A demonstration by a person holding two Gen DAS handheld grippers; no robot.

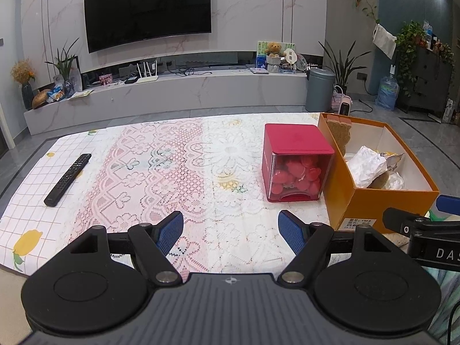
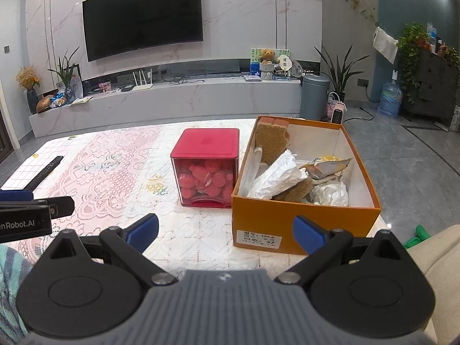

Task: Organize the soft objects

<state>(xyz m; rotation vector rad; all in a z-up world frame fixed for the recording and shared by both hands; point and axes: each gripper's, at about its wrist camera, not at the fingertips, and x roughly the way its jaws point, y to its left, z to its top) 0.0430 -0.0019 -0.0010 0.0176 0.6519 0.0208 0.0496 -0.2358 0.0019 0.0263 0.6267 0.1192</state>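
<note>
Both grippers hang low over the near edge of the counter (image 1: pixel 201 149), empty: the left gripper (image 1: pixel 230 231) is spread wide and so is the right gripper (image 2: pixel 225 233). Just ahead of the right one sits the orange shoebox (image 2: pixel 304 221), with crumpled white paper (image 2: pixel 277 176), brown sponge-like pieces (image 2: pixel 271 141) and what looks like a foil wrapper inside. A red box (image 2: pixel 208 141) stands just beside it; a remote (image 1: pixel 67 179) lies well left.
</note>
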